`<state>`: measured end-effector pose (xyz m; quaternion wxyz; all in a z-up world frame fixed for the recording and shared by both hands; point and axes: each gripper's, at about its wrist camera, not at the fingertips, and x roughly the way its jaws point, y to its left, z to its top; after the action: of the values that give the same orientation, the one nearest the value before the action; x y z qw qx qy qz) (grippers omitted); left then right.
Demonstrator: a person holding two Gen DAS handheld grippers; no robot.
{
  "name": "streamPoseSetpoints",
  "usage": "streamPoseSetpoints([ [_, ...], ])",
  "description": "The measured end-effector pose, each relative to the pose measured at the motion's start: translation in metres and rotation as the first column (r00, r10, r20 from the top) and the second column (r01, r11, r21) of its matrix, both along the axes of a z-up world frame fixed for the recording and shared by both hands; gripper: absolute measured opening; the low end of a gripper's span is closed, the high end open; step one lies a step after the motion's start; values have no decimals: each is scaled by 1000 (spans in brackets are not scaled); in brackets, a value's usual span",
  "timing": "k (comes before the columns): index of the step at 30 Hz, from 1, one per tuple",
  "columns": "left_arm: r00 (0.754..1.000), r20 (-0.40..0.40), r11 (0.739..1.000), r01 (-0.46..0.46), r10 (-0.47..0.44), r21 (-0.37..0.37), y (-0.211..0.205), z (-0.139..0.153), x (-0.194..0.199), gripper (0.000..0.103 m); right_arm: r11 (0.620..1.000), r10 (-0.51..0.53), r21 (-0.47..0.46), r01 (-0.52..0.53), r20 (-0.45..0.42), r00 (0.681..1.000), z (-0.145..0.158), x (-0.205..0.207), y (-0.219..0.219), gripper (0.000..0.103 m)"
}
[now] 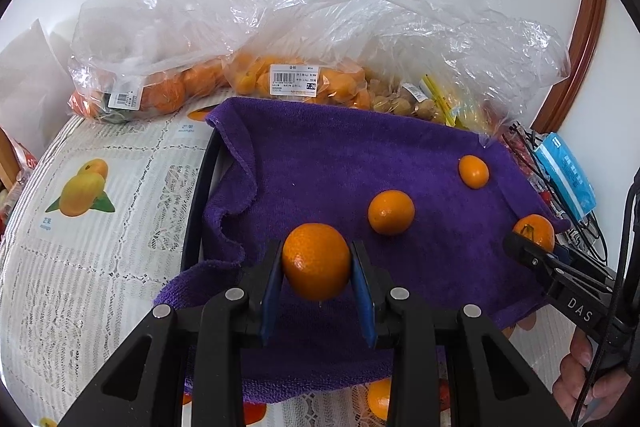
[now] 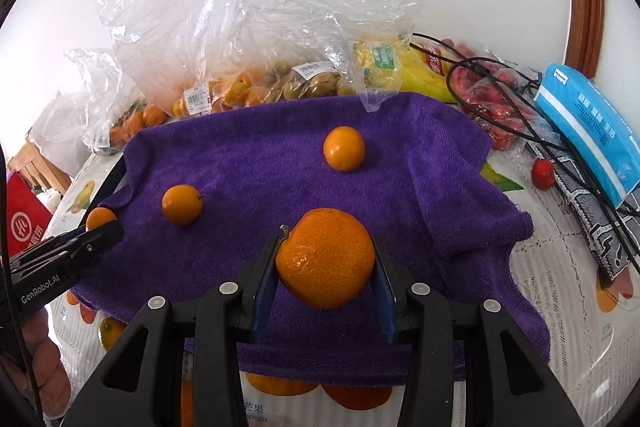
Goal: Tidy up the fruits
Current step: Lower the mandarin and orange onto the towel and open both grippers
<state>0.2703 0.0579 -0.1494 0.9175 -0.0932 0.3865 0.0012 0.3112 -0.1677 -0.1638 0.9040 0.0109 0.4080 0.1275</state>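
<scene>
While both grippers hover low over the purple towel [image 1: 320, 163], each one has an orange clamped between its blue pads. The left gripper [image 1: 316, 263] squeezes a round orange [image 1: 316, 261] at the lower centre of its own view. The right gripper [image 2: 325, 261] pinches a larger orange [image 2: 325, 258], whose stem nub points toward the upper left of that frame.

Two more small oranges lie loose on the towel, one mid-frame [image 2: 182, 203] and one nearer the top [image 2: 344, 148]; they sit well apart.

Writing shows in a few places. "DAS" is printed on the right gripper's arm at the right edge of the left view, and "GenRobot.AI" on the left gripper's arm at the left edge of the right view. A price sticker [image 1: 293, 79] on a clear bag [image 1: 304, 83] of small orange fruit reads "7.26"; its other print is too small to make out. The blue tissue pack [image 2: 588, 131] carries characters I cannot read.

Behind the towel, crumpled plastic blurs the bagged fruit. The patterned tablecloth [image 1: 80, 227] is cut off by the frame's round edge.
</scene>
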Motion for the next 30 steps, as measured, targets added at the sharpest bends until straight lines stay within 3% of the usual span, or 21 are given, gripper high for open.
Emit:
streamPoseSetpoints([
  [17, 1000, -12, 1000, 13, -13, -5, -1, -3, 2, 31, 1000, -19, 25, 18, 46, 999, 10, -4, -6, 43],
  [21, 1000, -15, 1000, 23, -23, -4, -2, -4, 2, 31, 992, -20, 122, 18, 14, 1000, 11, -1, -14, 43],
  [28, 1000, -12, 1000, 23, -23, -3, -3, -3, 1, 32, 995, -42, 87, 39, 32, 999, 12, -2, -14, 44],
  [30, 1000, -9, 1000, 25, -25, -10, -3, -1, 0, 38, 996, -37, 85, 34, 32, 999, 13, -2, -13, 44],
])
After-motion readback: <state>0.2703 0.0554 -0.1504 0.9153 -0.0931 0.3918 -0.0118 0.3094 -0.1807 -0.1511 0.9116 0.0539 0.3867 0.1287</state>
